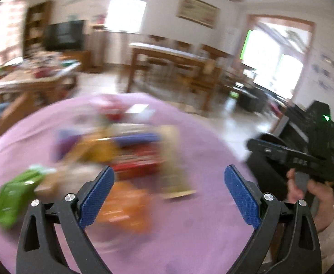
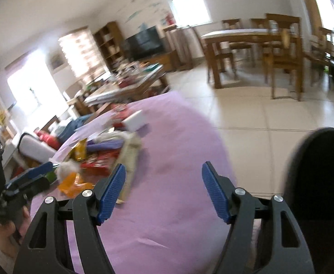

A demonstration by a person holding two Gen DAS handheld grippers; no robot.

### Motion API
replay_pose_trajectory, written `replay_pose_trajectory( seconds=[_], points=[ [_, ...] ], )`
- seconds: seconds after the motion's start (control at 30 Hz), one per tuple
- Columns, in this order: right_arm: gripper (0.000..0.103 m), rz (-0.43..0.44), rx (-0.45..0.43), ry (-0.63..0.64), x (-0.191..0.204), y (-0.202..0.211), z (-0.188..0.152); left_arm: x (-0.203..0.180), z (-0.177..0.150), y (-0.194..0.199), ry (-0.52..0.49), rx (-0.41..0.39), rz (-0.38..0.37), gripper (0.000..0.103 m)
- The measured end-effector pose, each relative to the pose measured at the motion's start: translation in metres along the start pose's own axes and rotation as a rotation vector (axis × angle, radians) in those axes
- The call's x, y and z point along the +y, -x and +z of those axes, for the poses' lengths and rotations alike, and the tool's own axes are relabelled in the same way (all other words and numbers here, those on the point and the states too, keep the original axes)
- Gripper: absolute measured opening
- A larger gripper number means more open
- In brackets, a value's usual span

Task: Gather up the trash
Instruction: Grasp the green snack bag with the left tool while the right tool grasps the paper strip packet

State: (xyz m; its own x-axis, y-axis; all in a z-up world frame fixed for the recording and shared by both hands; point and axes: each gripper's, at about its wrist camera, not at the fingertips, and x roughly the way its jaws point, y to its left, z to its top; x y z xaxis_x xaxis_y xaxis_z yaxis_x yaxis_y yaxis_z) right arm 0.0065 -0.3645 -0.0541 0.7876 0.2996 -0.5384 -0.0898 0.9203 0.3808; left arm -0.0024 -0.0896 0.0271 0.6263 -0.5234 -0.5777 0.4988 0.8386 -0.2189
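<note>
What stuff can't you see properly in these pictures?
- Left wrist view: the trash pile on the purple cloth is smeared by motion blur, so no wrapper can be read.
- Left wrist view: the green packet is blurred too.
- Right wrist view: the black bin is cut off by the right edge, and its inside is too dark to see.

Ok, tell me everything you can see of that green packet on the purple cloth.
The crinkly green plastic packet lies flat near the left edge of the purple tablecloth, left of the main wrapper pile. It is bright green with a pale torn-looking top end, heavily blurred. Nothing grips it; whether it touches the beige wrapper beside it is unclear.
</note>
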Motion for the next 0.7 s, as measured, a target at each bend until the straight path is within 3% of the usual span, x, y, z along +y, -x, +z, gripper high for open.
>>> replay_pose_trajectory(
  seconds=[0.2,0.37,0.5,0.57,0.63,0.7],
  points=[
    [0.065,0.057,0.072,0.019,0.037,-0.044,0.004,0.106,-0.005,0.047,0.068,0.000,0.235,0.095],
    [0.057,0.049,0.135,-0.004,0.044,-0.076,0.007,0.150,-0.005,0.045,0.066,0.072,0.289,0.095],
    [0.048,0.010,0.180,-0.019,0.050,-0.105,0.008,0.175,-0.004,0.027,0.063,0.138,0.264,0.095],
    [0.044,-0.003,0.207,-0.035,0.048,-0.115,0.006,0.181,-0.008,0.018,0.071,0.162,0.256,0.087],
    [0.042,-0.010,0.235,-0.044,0.045,-0.122,0.003,0.184,-0.009,0.001,0.076,0.201,0.231,0.065],
    [0.038,-0.010,0.240,-0.045,0.042,-0.124,0.001,0.183,-0.012,-0.011,0.079,0.238,0.218,0.053]
  ],
)
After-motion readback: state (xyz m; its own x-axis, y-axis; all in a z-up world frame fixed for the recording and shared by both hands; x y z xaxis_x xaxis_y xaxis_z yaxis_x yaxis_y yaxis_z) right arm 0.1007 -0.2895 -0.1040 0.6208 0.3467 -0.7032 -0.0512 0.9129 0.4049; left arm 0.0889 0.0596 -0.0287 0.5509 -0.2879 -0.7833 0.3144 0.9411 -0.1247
